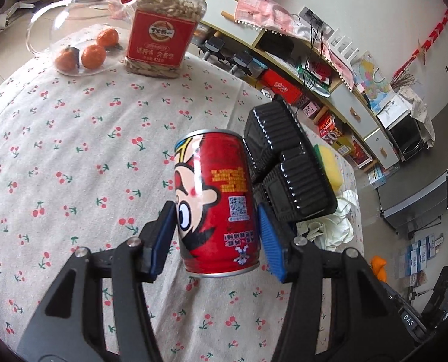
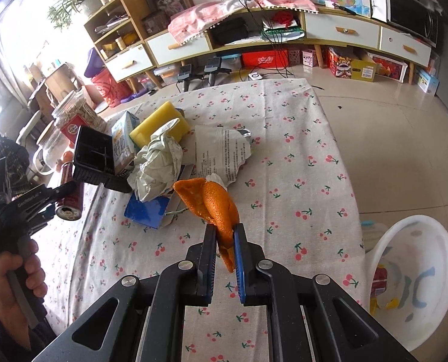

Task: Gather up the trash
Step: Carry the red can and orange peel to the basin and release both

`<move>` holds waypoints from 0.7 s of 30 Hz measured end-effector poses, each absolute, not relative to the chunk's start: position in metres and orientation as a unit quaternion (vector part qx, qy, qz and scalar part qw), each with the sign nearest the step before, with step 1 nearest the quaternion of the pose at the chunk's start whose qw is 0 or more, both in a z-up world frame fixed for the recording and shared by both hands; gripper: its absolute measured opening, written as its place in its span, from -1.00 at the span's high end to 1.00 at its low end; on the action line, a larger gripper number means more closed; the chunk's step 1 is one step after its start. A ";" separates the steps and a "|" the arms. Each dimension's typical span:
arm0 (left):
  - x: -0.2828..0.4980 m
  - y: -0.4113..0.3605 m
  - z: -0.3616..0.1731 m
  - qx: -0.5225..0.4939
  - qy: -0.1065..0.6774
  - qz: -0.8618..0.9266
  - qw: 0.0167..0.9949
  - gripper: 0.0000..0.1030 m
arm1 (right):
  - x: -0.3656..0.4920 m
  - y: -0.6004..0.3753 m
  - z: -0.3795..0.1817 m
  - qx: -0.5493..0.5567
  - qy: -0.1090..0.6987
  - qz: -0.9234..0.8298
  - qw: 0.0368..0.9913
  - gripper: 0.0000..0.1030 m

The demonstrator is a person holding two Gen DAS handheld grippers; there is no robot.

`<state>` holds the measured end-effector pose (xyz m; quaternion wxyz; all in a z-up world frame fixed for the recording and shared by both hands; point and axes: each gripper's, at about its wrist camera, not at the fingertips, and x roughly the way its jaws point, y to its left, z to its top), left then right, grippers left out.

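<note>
my right fingers (image 2: 224, 236) pinch orange peel (image 2: 216, 203) above table (image 2: 314, 157) | white basin (image 2: 417, 280) low to their right | left fingers (image 1: 216, 235) clamp red can (image 1: 216, 199), farther off

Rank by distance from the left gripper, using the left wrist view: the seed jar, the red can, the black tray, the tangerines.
1. red can: between the left gripper pads.
2. black tray: just right, behind the can.
3. seed jar: far end.
4. tangerines: far left, about level with the jar; too close to call.
</note>
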<state>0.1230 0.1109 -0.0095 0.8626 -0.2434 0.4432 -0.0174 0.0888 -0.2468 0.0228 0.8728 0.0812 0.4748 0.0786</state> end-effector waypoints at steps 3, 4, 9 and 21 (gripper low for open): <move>0.113 0.116 0.005 -0.259 0.421 -0.016 0.869 -0.08 | 0.086 -0.261 0.029 0.091 0.468 0.064 0.877 0.78; 0.110 0.116 0.009 -0.265 0.415 -0.021 0.870 -0.08 | 0.085 -0.267 0.031 0.095 0.465 0.057 0.878 0.77; 0.096 0.111 0.039 -0.268 0.379 -0.045 0.884 -0.08 | 0.071 -0.323 0.054 0.140 0.434 0.006 0.890 0.77; 0.086 0.022 0.047 -0.221 0.398 -0.163 0.876 -0.08 | 0.046 -0.431 -0.004 0.079 0.564 -0.197 0.798 0.76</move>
